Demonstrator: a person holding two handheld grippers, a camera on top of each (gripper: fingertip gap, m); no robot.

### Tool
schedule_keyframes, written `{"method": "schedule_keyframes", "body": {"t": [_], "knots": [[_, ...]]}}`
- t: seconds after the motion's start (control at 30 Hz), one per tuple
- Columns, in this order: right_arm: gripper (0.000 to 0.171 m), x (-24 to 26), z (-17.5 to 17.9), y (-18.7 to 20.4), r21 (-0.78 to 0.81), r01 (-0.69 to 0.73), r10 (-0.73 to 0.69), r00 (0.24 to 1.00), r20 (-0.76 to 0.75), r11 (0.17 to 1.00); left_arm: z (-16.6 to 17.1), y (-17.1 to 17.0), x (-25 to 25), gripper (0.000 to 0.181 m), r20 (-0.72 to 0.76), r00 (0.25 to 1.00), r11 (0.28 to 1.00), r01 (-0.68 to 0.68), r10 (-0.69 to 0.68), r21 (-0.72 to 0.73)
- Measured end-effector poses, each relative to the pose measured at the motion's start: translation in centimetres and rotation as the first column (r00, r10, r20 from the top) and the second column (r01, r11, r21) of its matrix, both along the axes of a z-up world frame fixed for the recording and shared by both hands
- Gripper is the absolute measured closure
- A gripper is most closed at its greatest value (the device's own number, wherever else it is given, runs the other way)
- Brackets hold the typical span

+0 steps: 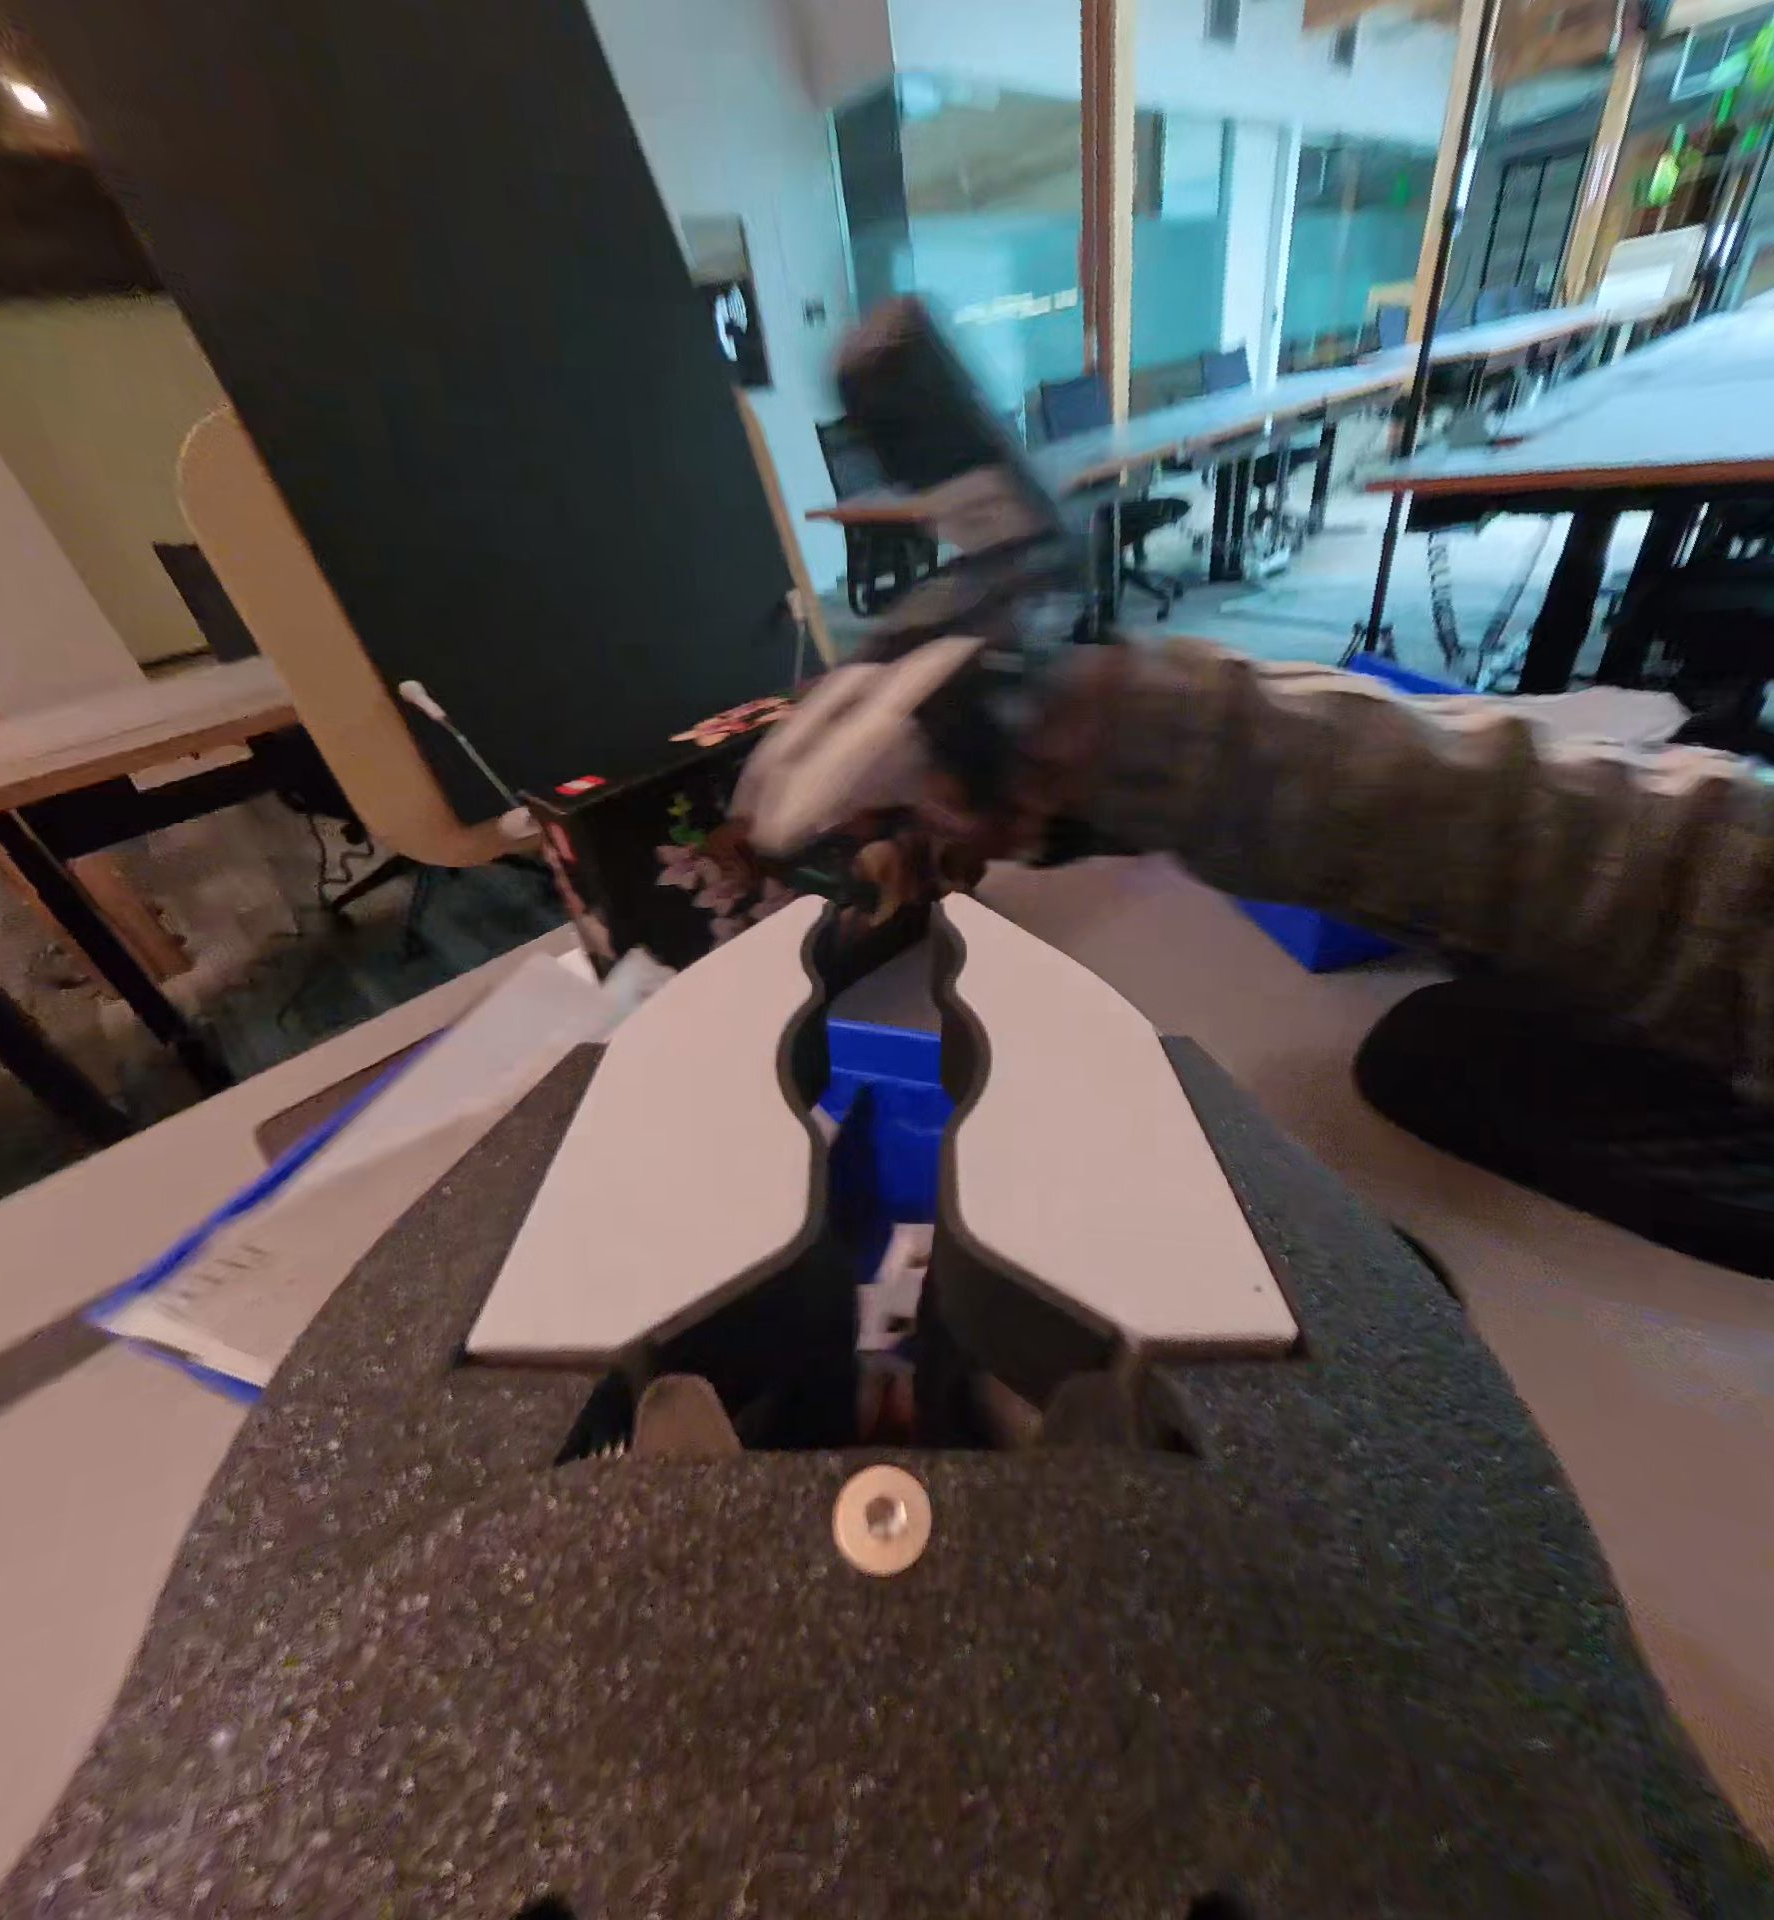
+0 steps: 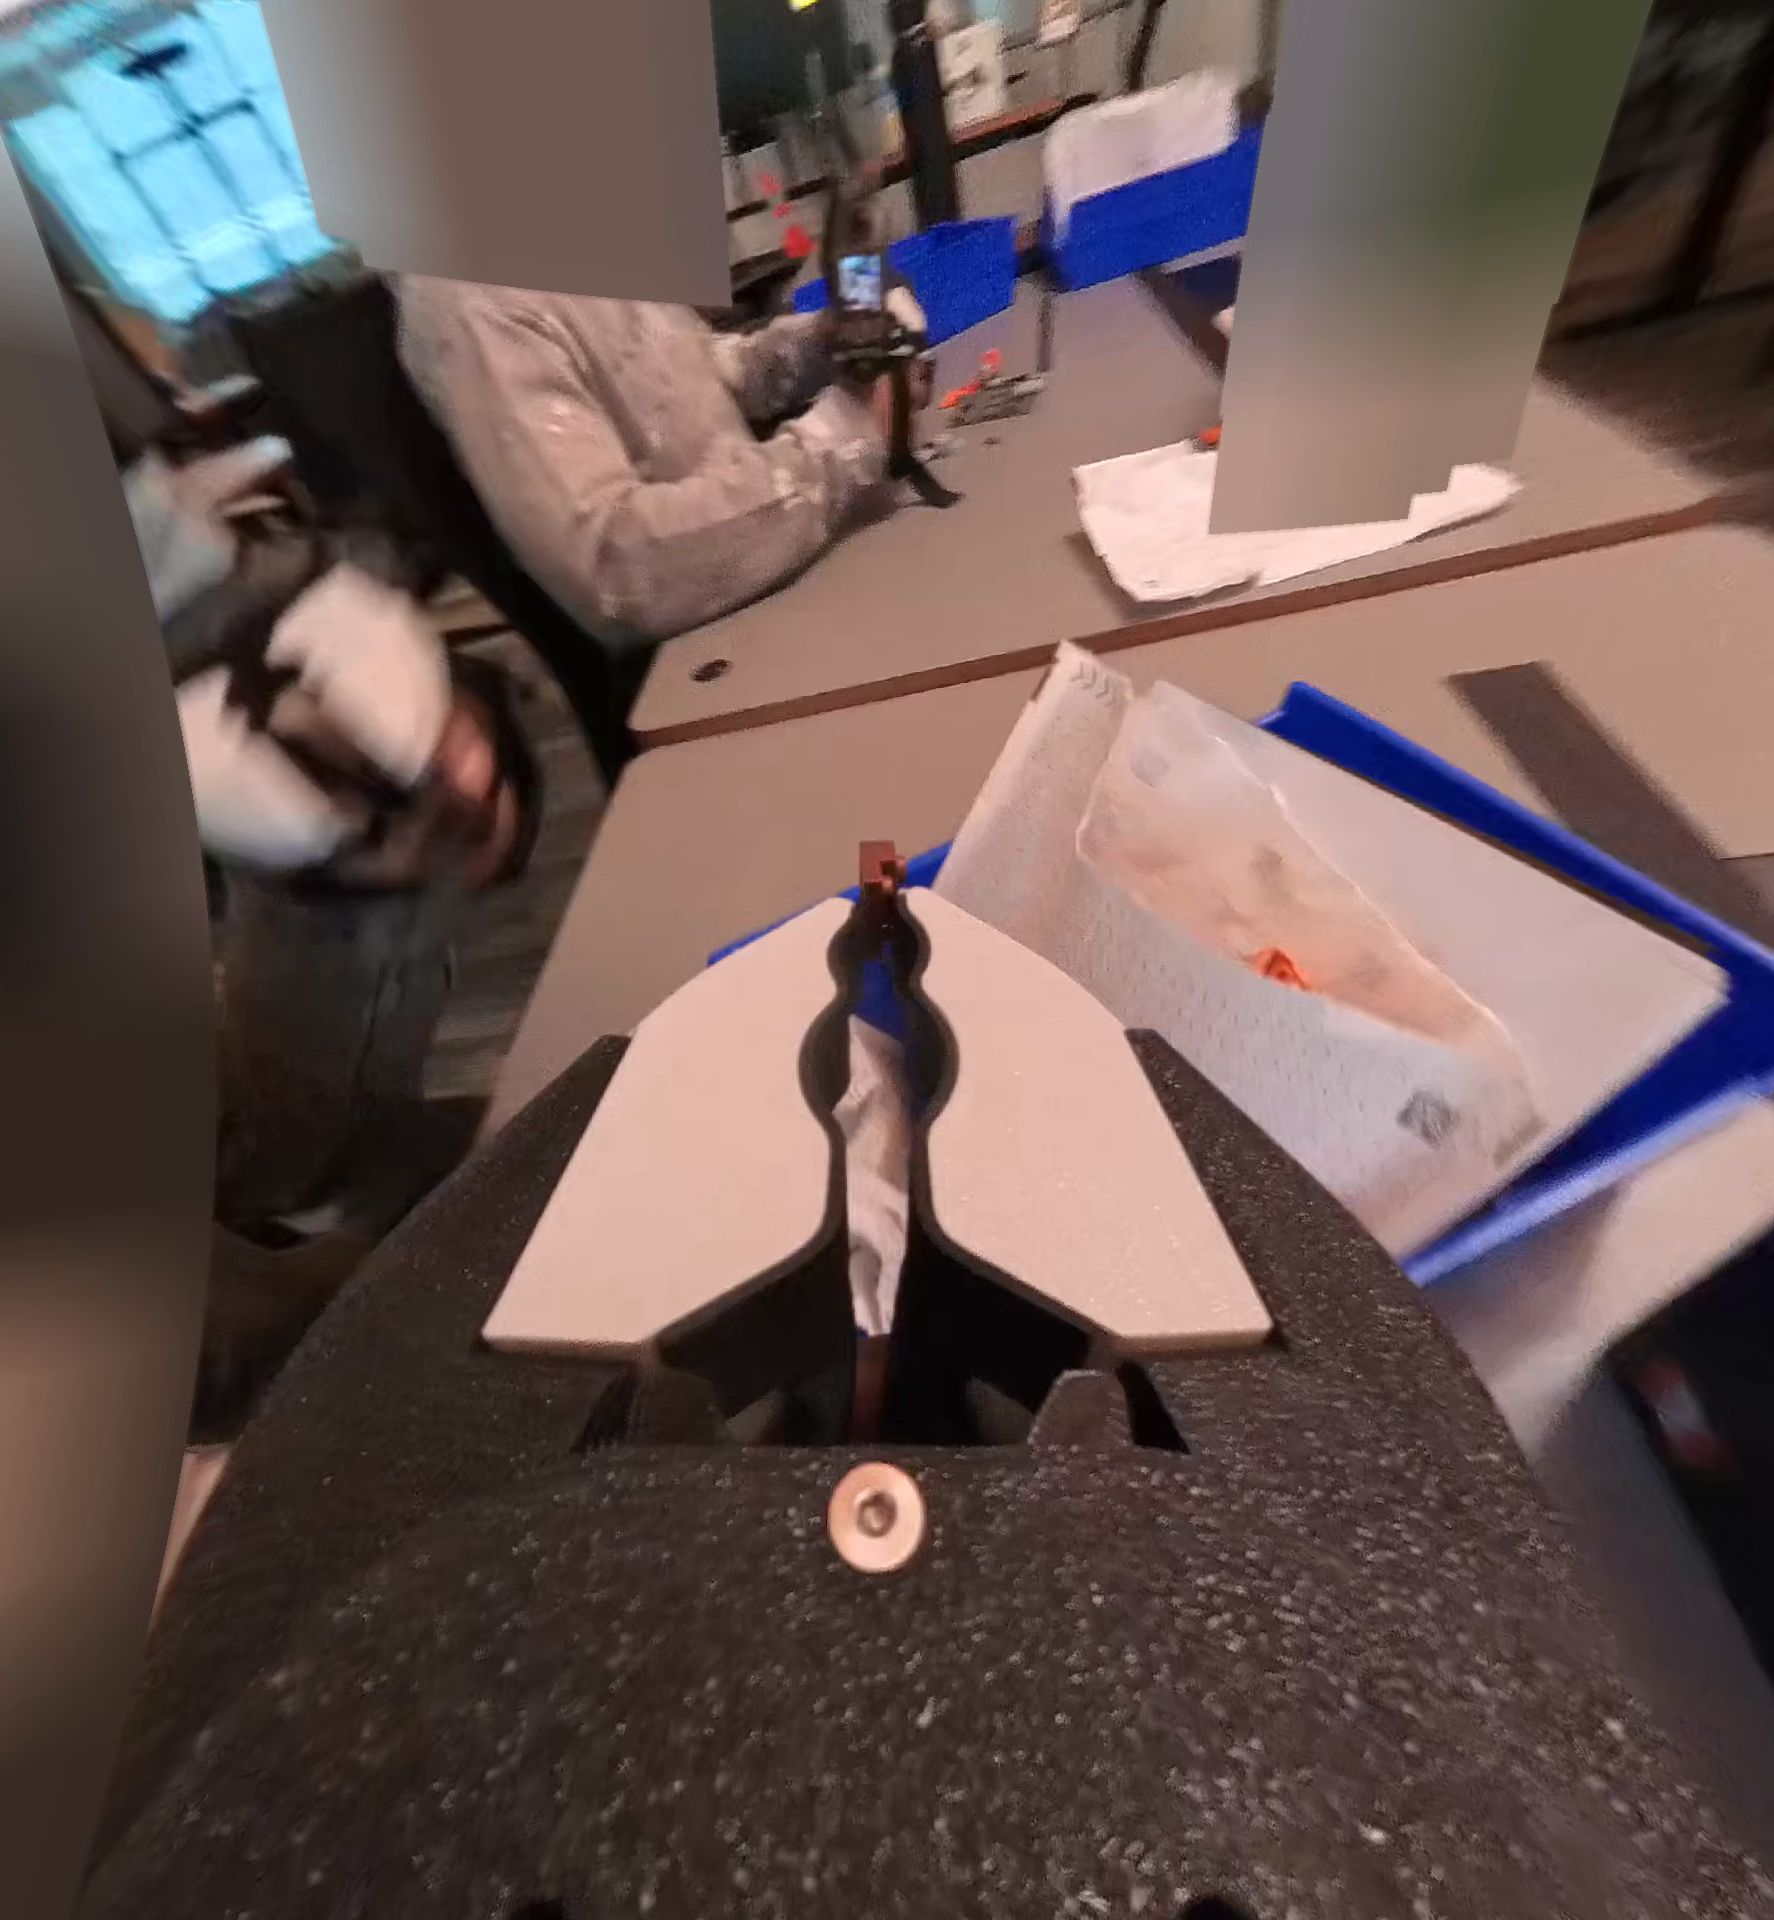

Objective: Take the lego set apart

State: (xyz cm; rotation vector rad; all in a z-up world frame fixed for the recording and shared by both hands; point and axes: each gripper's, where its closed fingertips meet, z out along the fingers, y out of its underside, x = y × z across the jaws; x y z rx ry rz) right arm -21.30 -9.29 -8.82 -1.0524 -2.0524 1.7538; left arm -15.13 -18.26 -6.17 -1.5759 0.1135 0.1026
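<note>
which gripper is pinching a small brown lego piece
The right gripper: a small brown piece pokes from its tips. The left gripper holds the dark flowery build.

The blue bin (image 2: 1548, 790) stuffed with paper and a bag (image 2: 1278, 883) blocks the right; bare surface (image 2: 758, 810) lies open at middle left.

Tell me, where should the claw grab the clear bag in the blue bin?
Probably its loose upper end, coming from above. The bag leans flat on the white pack, so only that end stands free, and the bin walls block the sides.
</note>
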Motion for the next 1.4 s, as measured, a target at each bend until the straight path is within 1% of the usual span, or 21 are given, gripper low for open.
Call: {"method": "schedule_keyframes", "body": {"t": [0.03, 0.1, 0.13, 0.2, 0.23, 0.3, 0.33, 0.37, 0.43, 0.53, 0.67, 0.73, 0.8, 0.87, 0.97, 1.0, 1.07, 1.13, 1.23, 1.3, 1.4], "knots": [[0.167, -1.6, 0.0, 0.0, -0.027, -0.028, 0.03, 0.998, 0.054, 0.999, -1.1, -0.6, 1.6, 0.167, 0.022, 1.0, 1.0, 0.006, -0.006, 0.012], [0.167, -4.5, -0.6, 0.4, -0.027, -0.043, 0.047, 0.986, 0.16, 0.999, -3.7, -1.5, 4.0, 0.166, 0.053, 0.998, 0.999, 0.031, -0.03, -0.015], [0.167, -5.6, -1.2, 0.5, -0.005, -0.052, 0.052, 0.975, 0.216, 0.999, -4.8, -2.1, 4.5, 0.166, 0.062, 0.998, 0.999, 0.029, -0.027, -0.037], [0.167, -7.6, -2.6, 0.9, 0.067, -0.037, 0.015, 0.952, 0.306, 0.997, -6.1, -3.4, 4.4, 0.166, 0.078, 0.997, 0.998, -0.01, 0.015, -0.066], [0.167, -8.2, -3.2, 0.9, 0.095, -0.041, 0.006, 0.94, 0.342, 0.995, -6.0, -4.0, 4.1, 0.166, 0.085, 0.996, 0.998, -0.025, 0.029, -0.053], [0.167, -8.9, -4.3, 0.6, 0.132, -0.051, -0.01, 0.907, 0.421, 0.99, -4.7, -5.0, 3.4, 0.166, 0.113, 0.993, 0.999, -0.035, 0.034, 0.004], [0.163, -9.2, -4.9, 0.6, 0.163, -0.046, -0.033, 0.893, 0.449, 0.985, -4.1, -5.3, 3.2, 0.166, 0.131, 0.991, 0.999, -0.032, 0.028, 0.033], [0.156, -9.4, -5.5, 0.7, 0.198, -0.041, -0.057, 0.883, 0.466, 0.979, -3.6, -5.6, 3.1, 0.166, 0.141, 0.99, 0.998, -0.025, 0.018, 0.051], [0.149, -9.9, -6.1, 1.0, 0.248, -0.028, -0.095, 0.879, 0.468, 0.968, -3.7, -5.9, 2.9, 0.166, 0.134, 0.991, 0.998, -0.029, 0.022, 0.049], [0.138, -10.1, -6.3, 1.0, 0.258, -0.021, -0.106, 0.877, 0.469, 0.966, -4.7, -6.0, 2.6, 0.166, 0.099, 0.994, 0.998, -0.054, 0.053, 0.01], [0.123, -9.7, -7.7, 1.6, 0.345, -0.044, -0.158, 0.83, 0.535, 0.937, -4.9, -5.8, 2.8, 0.166, 0.095, 0.995, 0.999, -0.037, 0.036, 0.011], [0.116, -9.7, -8.2, 2.1, 0.409, -0.04, -0.207, 0.815, 0.542, 0.912, -4.7, -5.7, 3.1, 0.166, 0.085, 0.996, 1.0, -0.018, 0.016, 0.021], [0.108, -9.2, -8.6, 2.2, 0.455, -0.068, -0.218, 0.808, 0.547, 0.888, -5.0, -5.6, 3.1, 0.166, 0.081, 0.997, 1.0, -0.02, 0.019, 0.009], [0.107, -9.4, -7.8, 1.9, 0.445, -0.054, -0.212, 0.823, 0.526, 0.894, -5.2, -5.7, 2.8, 0.166, 0.076, 0.996, 0.999, -0.037, 0.037, 0.001], [0.123, -9.5, -5.2, 1.8, 0.423, 0.017, -0.197, 0.901, 0.386, 0.906, -5.4, -5.5, 2.7, 0.166, 0.083, 0.996, 0.999, -0.044, 0.044, -0.001], [0.126, -8.8, -4.3, 1.5, 0.405, 0.027, -0.173, 0.928, 0.33, 0.914, -5.6, -5.3, 3.0, 0.166, 0.086, 0.996, 0.999, -0.034, 0.035, -0.01], [0.124, -5.8, -3.2, 0.4, 0.378, 0.002, -0.102, 0.964, 0.244, 0.926, -6.7, -4.5, 3.9, 0.165, 0.089, 0.996, 0.998, 0.016, -0.011, -0.057], [0.116, -1.3, -3.6, -0.7, 0.373, -0.051, -0.026, 0.98, 0.199, 0.927, -8.5, -3.5, 5.3, 0.164, 0.093, 0.993, 0.986, 0.091, -0.079, -0.14], [0.114, 6.1, -6.8, -1.5, 0.41, -0.103, 0.029, 0.983, 0.182, 0.906, -11.1, -1.6, 6.7, 0.163, 0.077, 0.989, 0.965, 0.143, -0.129, -0.221], [0.114, 10.7, -9.7, -1.5, 0.418, -0.093, 0.009, 0.98, 0.199, 0.904, -12.4, -0.2, 8.0, 0.163, 0.104, 0.979, 0.948, 0.197, -0.176, -0.251], [0.116, 15.9, -14.5, -0.9, 0.381, -0.047, -0.073, 0.953, 0.295, 0.924, -14.9, 1.8, 10.7, 0.164, 0.196, 0.95, 0.894, 0.299, -0.244, -0.333]]}}
